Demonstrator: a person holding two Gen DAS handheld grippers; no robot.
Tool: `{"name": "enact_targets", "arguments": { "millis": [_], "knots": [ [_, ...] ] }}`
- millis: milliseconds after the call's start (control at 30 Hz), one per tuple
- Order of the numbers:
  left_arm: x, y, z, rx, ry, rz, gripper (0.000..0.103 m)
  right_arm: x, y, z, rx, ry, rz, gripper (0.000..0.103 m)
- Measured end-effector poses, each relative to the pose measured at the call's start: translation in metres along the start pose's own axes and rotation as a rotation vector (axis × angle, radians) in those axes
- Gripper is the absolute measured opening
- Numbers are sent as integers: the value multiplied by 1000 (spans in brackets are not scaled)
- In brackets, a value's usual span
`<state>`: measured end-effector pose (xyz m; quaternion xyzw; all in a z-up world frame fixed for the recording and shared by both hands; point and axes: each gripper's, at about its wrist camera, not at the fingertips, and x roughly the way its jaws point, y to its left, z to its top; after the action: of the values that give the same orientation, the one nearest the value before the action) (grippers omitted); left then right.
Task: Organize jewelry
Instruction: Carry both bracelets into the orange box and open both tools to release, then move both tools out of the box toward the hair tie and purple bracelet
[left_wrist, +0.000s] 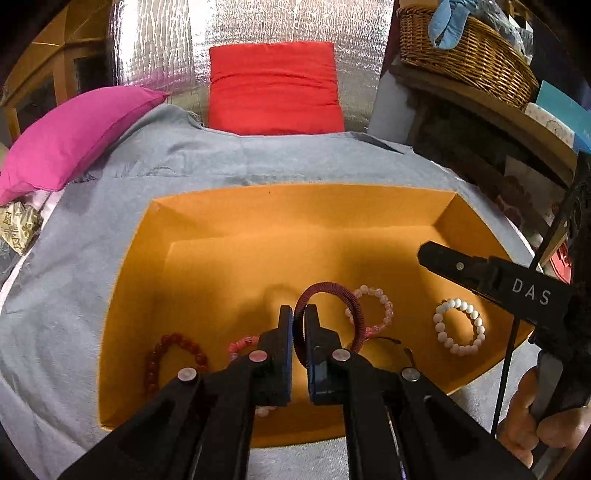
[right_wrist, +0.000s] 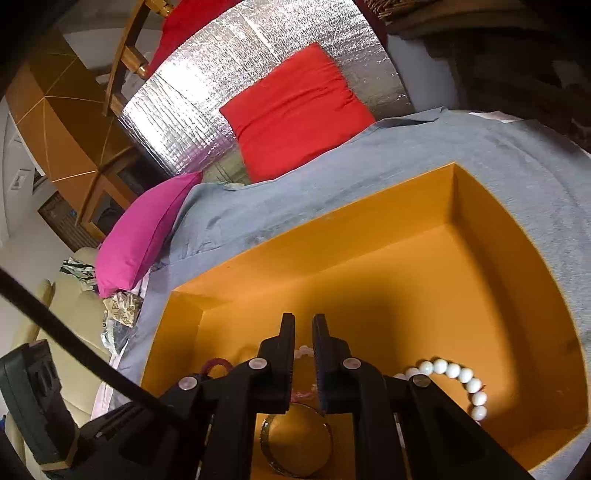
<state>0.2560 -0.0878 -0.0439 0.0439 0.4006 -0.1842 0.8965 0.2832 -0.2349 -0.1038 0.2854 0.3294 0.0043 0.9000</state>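
An open orange box (left_wrist: 229, 206) lies on a grey cloth. My left gripper (left_wrist: 299, 314) is shut on a dark red woven bangle (left_wrist: 332, 288) and holds it upright above the box floor. On the floor lie a pale pink bead bracelet (left_wrist: 384, 302), a white bead bracelet (left_wrist: 460, 326), a dark red bead bracelet (left_wrist: 173, 347) and a pink bracelet (left_wrist: 240, 345). My right gripper (right_wrist: 303, 321) hovers over the box (right_wrist: 369, 229), jaws slightly apart and empty. Below it lie a metal bangle (right_wrist: 295, 443) and the white bead bracelet (right_wrist: 461, 376).
A magenta pillow (left_wrist: 70, 144) and a red cushion (left_wrist: 273, 88) lie at the far side of the grey cloth (left_wrist: 221, 158). A wicker basket (left_wrist: 461, 51) stands on a shelf at the right. The right tool (left_wrist: 498, 280) reaches over the box's right edge.
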Motion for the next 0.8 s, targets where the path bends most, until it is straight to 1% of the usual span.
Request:
{"name": "enact_targets", "arguments": {
  "millis": [67, 100, 133, 167, 300, 400, 467, 500, 533, 600, 733, 800],
  "knots": [
    [-3, 2, 2, -3, -11, 9, 15, -5, 0, -1, -8, -6, -6, 13],
    [-7, 3, 2, -4, -25, 17, 26, -6, 0, -1, -12, -7, -9, 13],
    [-9, 3, 2, -5, -34, 20, 34, -8, 1, -2, -17, -8, -12, 13],
    [-11, 3, 2, -6, -46, 22, 36, -10, 1, -3, -18, -9, -14, 13],
    [-18, 1, 1, 6, -62, 10, 36, -13, 2, -6, -10, -5, -12, 13],
    [-20, -2, -1, 28, -67, 35, 37, -14, 3, -8, -19, -1, -14, 13],
    [-20, -3, -2, 41, -61, 59, 47, -13, 3, -9, -27, 3, -25, 13],
    [-20, -3, -4, 46, -58, 79, 56, -13, 3, -10, -29, 7, -32, 13],
    [-20, -3, -6, 49, -56, 104, 60, -13, 2, -10, -27, 15, -37, 13],
    [-22, 1, -8, 48, -46, 131, 60, -13, 0, -11, -18, 28, -42, 13],
    [-29, 14, -15, 11, -29, 175, 66, -21, 0, -15, -41, 46, -67, 14],
    [-35, 19, -21, -1, -31, 191, 67, -28, 1, -17, -54, 49, -73, 17]
  ]
}}
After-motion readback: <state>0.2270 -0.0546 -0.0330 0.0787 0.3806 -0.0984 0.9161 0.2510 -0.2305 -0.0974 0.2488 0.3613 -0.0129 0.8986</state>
